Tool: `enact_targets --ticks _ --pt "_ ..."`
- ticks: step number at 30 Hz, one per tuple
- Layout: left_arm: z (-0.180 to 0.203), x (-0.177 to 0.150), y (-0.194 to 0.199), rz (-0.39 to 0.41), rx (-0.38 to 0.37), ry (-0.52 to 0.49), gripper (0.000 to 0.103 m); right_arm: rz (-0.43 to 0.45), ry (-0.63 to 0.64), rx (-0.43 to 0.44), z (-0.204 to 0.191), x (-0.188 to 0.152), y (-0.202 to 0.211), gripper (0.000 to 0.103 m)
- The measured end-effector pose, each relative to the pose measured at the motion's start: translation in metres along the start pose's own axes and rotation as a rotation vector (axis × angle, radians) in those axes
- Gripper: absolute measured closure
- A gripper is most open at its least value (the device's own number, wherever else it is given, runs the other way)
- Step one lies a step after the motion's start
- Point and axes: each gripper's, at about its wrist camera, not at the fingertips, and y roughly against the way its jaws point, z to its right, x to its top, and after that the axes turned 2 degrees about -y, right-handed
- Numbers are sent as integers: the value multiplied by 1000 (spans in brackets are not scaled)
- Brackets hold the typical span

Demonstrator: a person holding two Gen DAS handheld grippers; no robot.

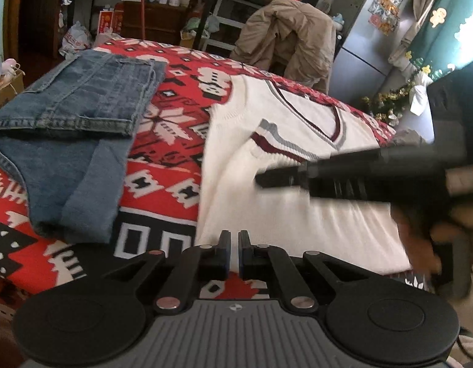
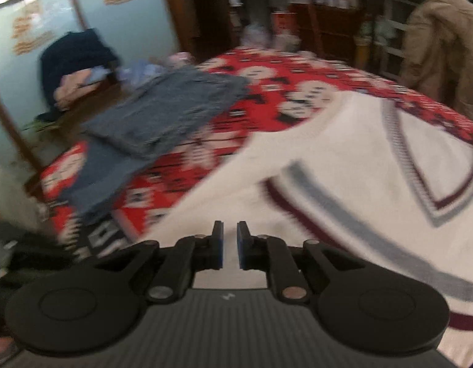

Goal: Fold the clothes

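My white sweater (image 1: 285, 214) lies spread across the centre and right of the frame on the red patterned blanket (image 1: 175, 159), with folded jeans (image 1: 92, 98) at upper left. My left gripper (image 1: 234, 239), bottom centre, is closed on nothing. My right gripper (image 2: 229, 233) is barely parted, empty, above the sweater.

A white V-neck sweater (image 1: 267, 159) lies flat, one striped cuff folded across, beside folded blue jeans (image 1: 83, 98).

the whole right wrist view is blurry. the white sweater (image 2: 344, 165) is cut off at its right edge.
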Motion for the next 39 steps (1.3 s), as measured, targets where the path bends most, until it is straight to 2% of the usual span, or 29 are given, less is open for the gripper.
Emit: enact_targets --ticks 3,6,12,16,18,22,25,27,29,34,36,39 --pt "-6 0 -1 -3 13 6 99 -36 40 64 -20 -7 -4 92" --pt "-8 -2 -2 -1 12 2 99 -55 71 70 -30 -11 -14 95" --pt "-11 -2 -1 0 4 -2 99 -9 35 -47 3 4 -21 98" --pt "-12 -1 -2 -5 0 7 99 9 -19 -81 23 15 -22 99" --pt "-13 -1 -1 -7 0 11 99 14 -26 -50 17 15 -18 91" --pt "-14 -2 -1 -4 -5 13 99 -13 10 74 -7 8 -13 91" --pt "-14 -2 -1 -5 -5 9 99 -50 70 111 -26 1 -21 92" --pt "-14 -2 -1 -5 -6 7 99 -52 95 90 -29 0 -29 94" --pt "-14 -3 -1 -5 -7 5 99 -33 59 75 -20 6 -32 94" --pt "-13 -2 0 -13 -4 -2 99 25 -46 -52 18 24 -38 95" --pt "-11 0 1 -21 2 -5 99 56 -91 -81 29 29 -30 90" --pt "-5 3 5 -17 0 -22 99 108 -155 -60 41 27 -1 90"
